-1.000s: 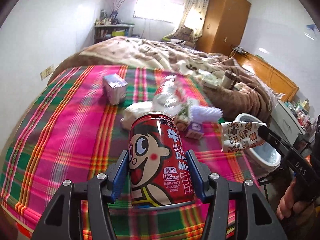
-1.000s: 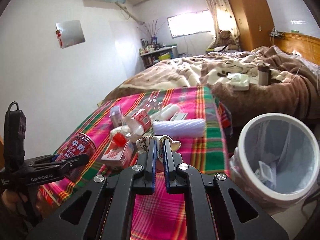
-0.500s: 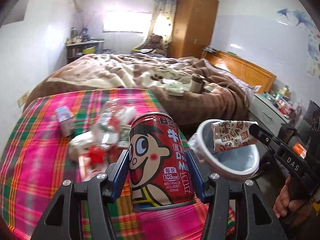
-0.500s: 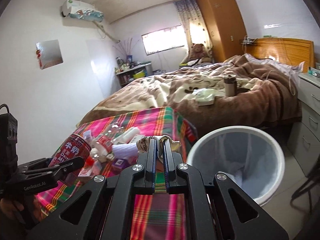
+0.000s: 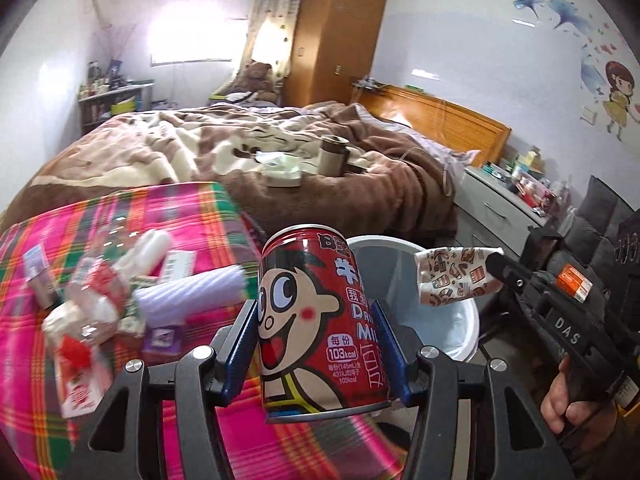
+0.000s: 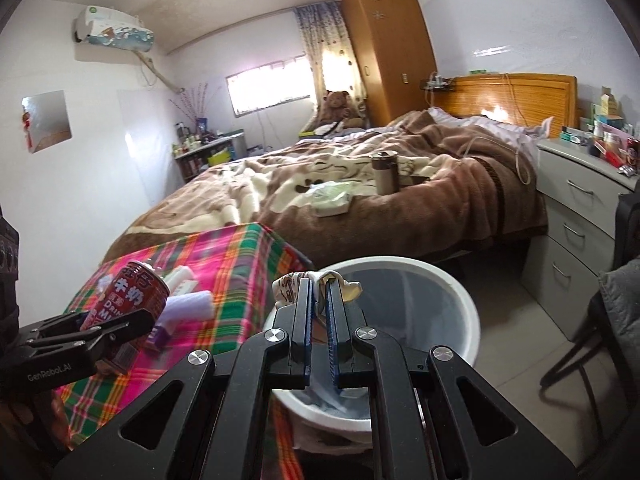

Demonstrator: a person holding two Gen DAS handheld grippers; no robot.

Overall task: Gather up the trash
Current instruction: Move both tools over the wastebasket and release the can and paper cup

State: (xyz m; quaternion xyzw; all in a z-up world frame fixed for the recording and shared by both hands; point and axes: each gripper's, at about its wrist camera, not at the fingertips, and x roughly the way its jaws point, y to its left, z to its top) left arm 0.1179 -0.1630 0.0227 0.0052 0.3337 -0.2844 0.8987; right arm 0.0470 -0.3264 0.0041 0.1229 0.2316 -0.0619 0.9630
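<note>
My left gripper [image 5: 316, 336] is shut on a red milk can [image 5: 320, 320] with a cartoon face, held upright above the edge of the plaid-covered table [image 5: 36, 360], just left of the white trash bin [image 5: 464, 320]. The can also shows in the right wrist view [image 6: 132, 296]. My right gripper [image 6: 318, 292] is shut on a crumpled patterned paper cup [image 6: 348, 290] and holds it over the bin [image 6: 460, 300]. The cup also shows in the left wrist view [image 5: 452, 276].
Several pieces of trash lie on the table: a clear plastic bottle [image 5: 92, 300], a white roll [image 5: 188, 292], small cartons [image 5: 80, 388]. A bed with a brown blanket [image 6: 400, 200] stands behind. Grey drawers [image 6: 576, 232] stand right of the bin.
Both grippers have swung right from over the table toward the bin, each keeping its hold. The paper cup is now over the bin's opening and the can is beside the rim.
</note>
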